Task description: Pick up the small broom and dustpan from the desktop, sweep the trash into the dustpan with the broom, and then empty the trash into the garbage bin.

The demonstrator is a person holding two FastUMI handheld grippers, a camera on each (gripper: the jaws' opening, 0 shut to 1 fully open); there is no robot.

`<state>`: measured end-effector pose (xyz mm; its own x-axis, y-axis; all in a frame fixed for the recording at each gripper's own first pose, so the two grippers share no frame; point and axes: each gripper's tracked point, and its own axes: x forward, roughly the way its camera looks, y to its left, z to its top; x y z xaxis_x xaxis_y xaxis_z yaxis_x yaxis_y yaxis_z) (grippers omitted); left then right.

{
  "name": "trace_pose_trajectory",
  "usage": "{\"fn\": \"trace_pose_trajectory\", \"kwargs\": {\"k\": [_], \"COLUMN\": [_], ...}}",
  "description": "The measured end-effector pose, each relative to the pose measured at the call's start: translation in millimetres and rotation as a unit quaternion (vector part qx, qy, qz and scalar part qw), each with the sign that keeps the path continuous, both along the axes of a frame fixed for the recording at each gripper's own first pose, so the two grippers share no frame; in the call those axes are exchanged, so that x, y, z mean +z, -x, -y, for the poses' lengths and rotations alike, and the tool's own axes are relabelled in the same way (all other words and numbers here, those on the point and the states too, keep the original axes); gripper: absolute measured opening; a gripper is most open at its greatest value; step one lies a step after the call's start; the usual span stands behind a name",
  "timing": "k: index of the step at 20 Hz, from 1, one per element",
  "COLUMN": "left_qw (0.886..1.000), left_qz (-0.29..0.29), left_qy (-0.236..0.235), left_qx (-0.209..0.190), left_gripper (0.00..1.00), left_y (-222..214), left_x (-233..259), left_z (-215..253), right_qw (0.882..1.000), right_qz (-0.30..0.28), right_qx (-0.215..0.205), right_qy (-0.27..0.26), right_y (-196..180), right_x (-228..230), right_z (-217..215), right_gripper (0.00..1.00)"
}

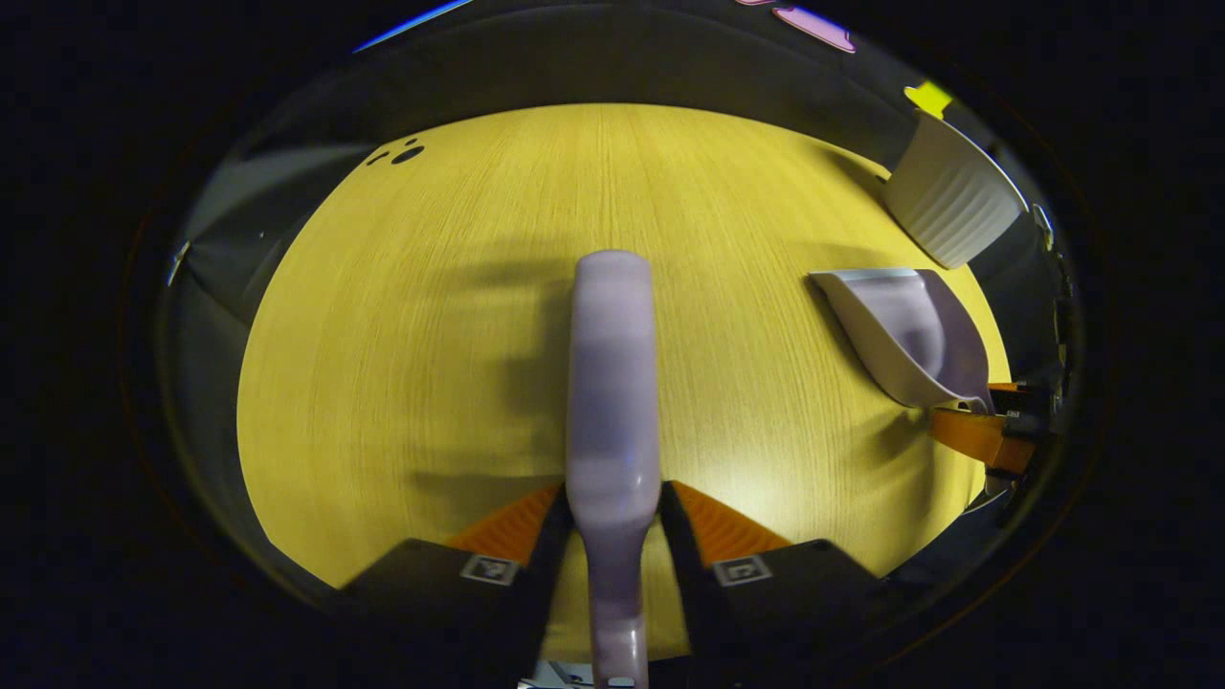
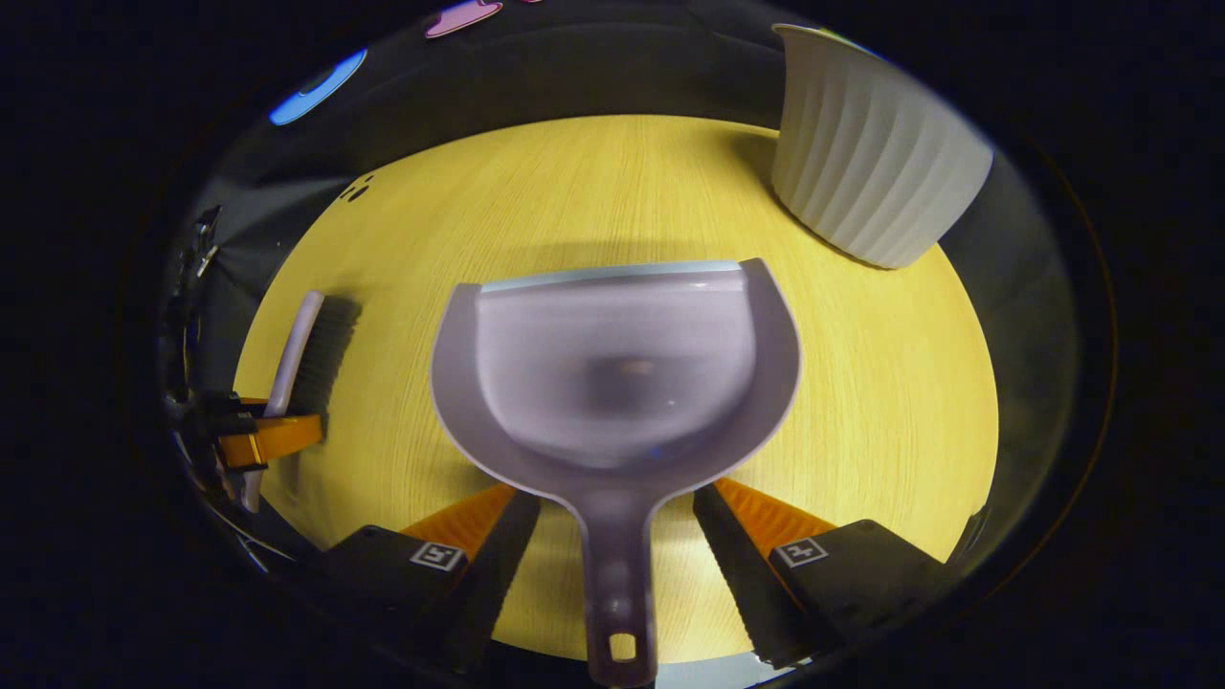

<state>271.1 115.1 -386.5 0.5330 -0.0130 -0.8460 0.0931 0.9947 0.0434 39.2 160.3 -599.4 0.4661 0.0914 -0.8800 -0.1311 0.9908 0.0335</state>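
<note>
Two light, stiff plastic items | left tool [image 1: 612, 522] clamps broom [image 1: 612, 383] handle | right tool [image 2: 612, 536] jaws spread, astride dustpan [image 2: 612, 373] handle; grasp at its narrow neck.

The left gripper [image 1: 612, 522] is built from two dark blocks with long ridged pieces running forward. A small white square with a black pattern is stuck on each block, just behind the ridges. The right gripper [image 2: 617, 522] is made the same way, with two dark blocks and a patterned white square on each. Seen from the right gripper view, a dark body with shiny metal bits is found behind the left gripper's front pieces.
</note>
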Motion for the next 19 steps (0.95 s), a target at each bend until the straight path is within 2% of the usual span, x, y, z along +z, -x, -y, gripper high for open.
{"fn": "trace_pose_trajectory", "kwargs": {"k": [3, 4, 7, 11, 14, 17, 19], "left_qw": [0.999, 0.998, 0.989, 0.963, 0.928, 0.89, 0.871], "left_qz": [0.04, 0.061, 0.145, 0.266, 0.369, 0.452, 0.487], "left_qy": [0.0, -0.004, -0.012, 0.011, 0.0, 0.007, 0.013], "left_qx": [-0.016, -0.018, -0.034, -0.039, -0.048, -0.059, -0.062], "left_gripper": [1.0, 0.97, 0.96, 0.97, 0.96, 0.96, 0.96], "left_y": [3.9, 6.2, 12.7, 31.8, 53.0, 79.5, 97.0], "left_x": [20.0, 32.0, 81.5, 164.9, 239.0, 294.1, 318.7], "left_z": [2.0, 0.4, 2.0, 13.7, 20.3, 29.9, 34.2], "right_qw": [1.0, 0.999, 0.991, 0.969, 0.949, 0.921, 0.91], "right_qz": [0.026, 0.047, 0.126, 0.246, 0.312, 0.385, 0.411], "right_qx": [-0.005, -0.003, -0.012, -0.04, -0.048, -0.048, -0.048], "right_qy": [0.004, 0.016, 0.032, 0.002, -0.02, -0.028, -0.035], "right_y": [2.2, 3.2, -2.6, -16.3, -11.5, 4.9, 20.5], "right_x": [25.1, 38.1, 92.2, 184.7, 241.6, 295.0, 312.1], "right_z": [3.9, 7.0, 12.9, 3.0, -5.1, -13.6, -19.5], "right_gripper": [0.99, 0.99, 1.0, 1.0, 1.0, 1.0, 0.99]}}
